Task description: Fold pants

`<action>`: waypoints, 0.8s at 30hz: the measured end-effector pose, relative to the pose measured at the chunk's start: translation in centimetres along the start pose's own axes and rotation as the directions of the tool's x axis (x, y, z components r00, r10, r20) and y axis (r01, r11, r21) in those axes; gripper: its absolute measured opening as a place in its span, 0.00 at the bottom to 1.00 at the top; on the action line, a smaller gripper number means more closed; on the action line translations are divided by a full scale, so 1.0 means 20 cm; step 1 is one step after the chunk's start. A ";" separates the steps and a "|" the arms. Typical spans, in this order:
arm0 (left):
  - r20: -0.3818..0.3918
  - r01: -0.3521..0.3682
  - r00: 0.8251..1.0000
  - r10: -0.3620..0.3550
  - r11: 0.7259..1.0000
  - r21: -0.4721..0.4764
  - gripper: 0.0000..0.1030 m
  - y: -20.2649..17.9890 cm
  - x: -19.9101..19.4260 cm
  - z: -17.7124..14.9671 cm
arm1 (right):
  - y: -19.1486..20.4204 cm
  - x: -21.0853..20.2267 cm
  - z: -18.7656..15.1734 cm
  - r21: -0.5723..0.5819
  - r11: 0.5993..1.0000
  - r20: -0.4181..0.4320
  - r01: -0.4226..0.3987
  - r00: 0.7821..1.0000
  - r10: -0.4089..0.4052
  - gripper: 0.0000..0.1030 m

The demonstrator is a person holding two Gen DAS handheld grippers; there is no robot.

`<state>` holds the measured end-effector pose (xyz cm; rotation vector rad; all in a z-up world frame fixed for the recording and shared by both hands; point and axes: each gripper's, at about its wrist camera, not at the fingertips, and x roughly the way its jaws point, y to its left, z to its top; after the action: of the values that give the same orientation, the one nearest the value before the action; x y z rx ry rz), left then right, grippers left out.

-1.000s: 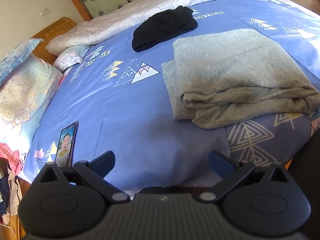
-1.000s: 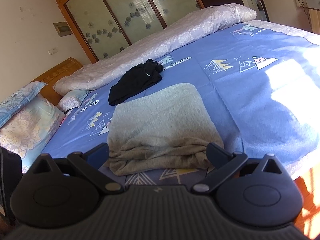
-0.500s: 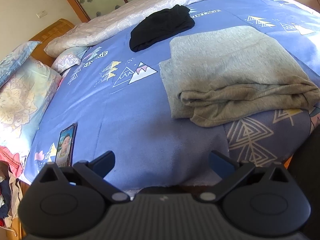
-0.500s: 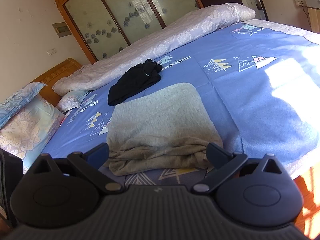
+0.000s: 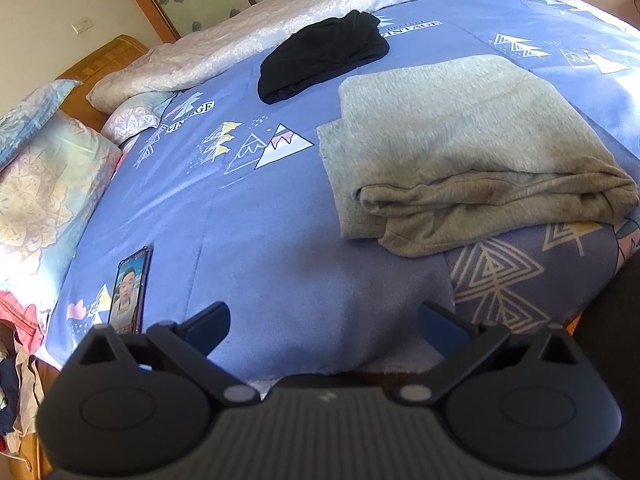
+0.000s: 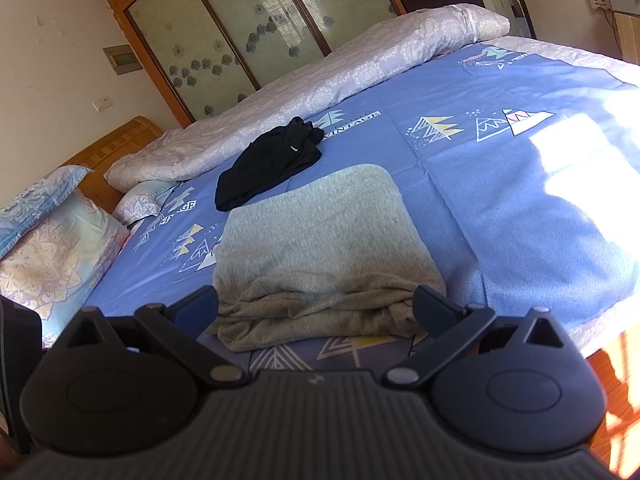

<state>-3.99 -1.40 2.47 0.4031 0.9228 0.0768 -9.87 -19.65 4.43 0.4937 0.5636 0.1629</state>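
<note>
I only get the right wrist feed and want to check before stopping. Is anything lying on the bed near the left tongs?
Observer: Yes, a phone lies screen-up on the blue sheet, left of the left tongs.
Operator: Are those tongs holding anything?
Observer: No, they are open over bare sheet, apart from the grey pants.
Operator: Is the fold's left side tidy?
Observer: A lower layer sticks out along its left edge.

Your left gripper [image 5: 323, 322] is held with jaws spread wide, nothing between its fingers [image 5: 210, 322]. Your right gripper [image 6: 316, 306] is likewise spread wide and empty, fingertips [image 6: 430, 300] clear of contact.
</note>
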 end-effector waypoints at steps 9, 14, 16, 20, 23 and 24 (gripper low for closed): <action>-0.011 0.008 1.000 -0.009 1.000 -0.006 1.00 0.00 0.01 0.00 | 0.00 0.00 0.00 0.004 1.000 -0.003 0.001 1.000 -0.001 1.00; -0.023 0.016 1.000 -0.016 1.000 -0.009 1.00 0.00 0.02 0.00 | 0.00 0.00 0.00 0.006 1.000 -0.004 0.002 1.000 -0.002 1.00; -0.026 0.017 0.999 -0.018 1.000 -0.010 1.00 0.00 0.02 0.00 | 0.00 0.00 -0.01 0.008 1.000 -0.006 0.002 1.000 -0.002 1.00; -0.031 0.018 0.999 -0.018 1.000 -0.012 1.00 0.00 0.03 -0.01 | 0.00 0.01 -0.01 0.010 1.000 -0.009 0.003 1.000 -0.003 1.00; -0.033 0.018 0.999 -0.018 1.000 -0.013 1.00 0.00 0.03 -0.01 | 0.00 0.01 -0.01 0.012 1.000 -0.010 0.004 1.000 -0.004 1.00; -0.034 0.018 0.999 -0.019 1.000 -0.014 1.00 -0.01 0.03 -0.01 | 0.00 0.01 -0.01 0.013 1.000 -0.011 0.005 1.000 -0.005 1.00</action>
<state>-3.72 -1.29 1.83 0.3820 0.9595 0.0732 -9.73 -19.48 4.26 0.5044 0.5769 0.1577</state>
